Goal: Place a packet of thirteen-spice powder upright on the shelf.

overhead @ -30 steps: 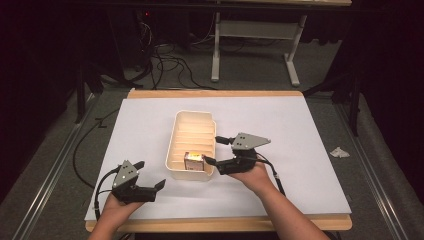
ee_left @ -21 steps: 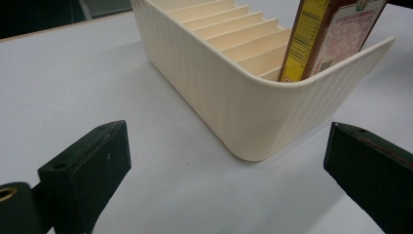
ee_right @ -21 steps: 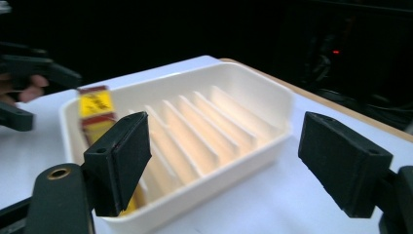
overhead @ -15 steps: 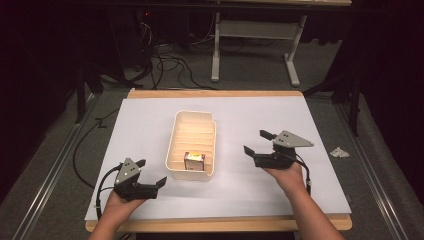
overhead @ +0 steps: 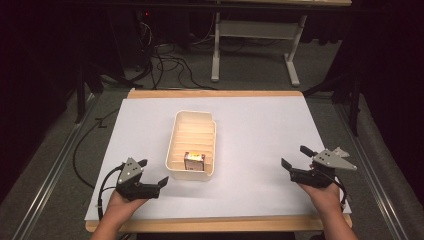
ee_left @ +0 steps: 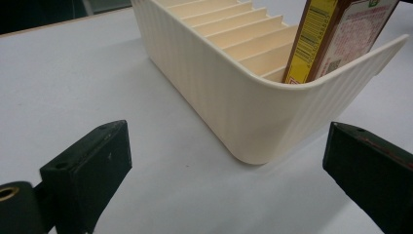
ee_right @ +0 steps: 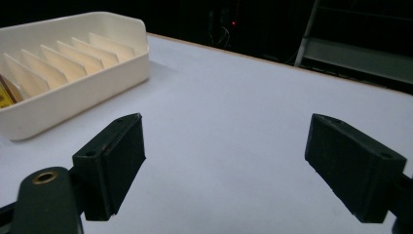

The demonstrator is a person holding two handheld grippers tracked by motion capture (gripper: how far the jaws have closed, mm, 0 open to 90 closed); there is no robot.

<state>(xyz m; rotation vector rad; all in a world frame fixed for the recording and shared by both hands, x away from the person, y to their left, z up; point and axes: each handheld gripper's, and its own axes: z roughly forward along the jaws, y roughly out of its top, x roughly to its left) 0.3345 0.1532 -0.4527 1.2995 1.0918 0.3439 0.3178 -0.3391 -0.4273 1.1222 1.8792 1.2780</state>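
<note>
1. Cream ribbed tray (overhead: 172, 142) with inner dividers, just ahead of left claw (overhead: 154, 173)
2. Yellow-brown box (overhead: 194, 161) upright in its nearest slot
3. Both claws released; right claw (overhead: 295, 157), jaws just opening, well apart

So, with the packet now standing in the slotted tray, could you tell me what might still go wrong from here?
1. The packet stands tall in the near-end slot of the tray, rising above the rim; a knock could tip it.
2. The left claw sits open close to the tray's near corner; a careless move could shove the light tray across the white sheet.
3. The right claw, open and empty, lies near the table's right edge.
</note>
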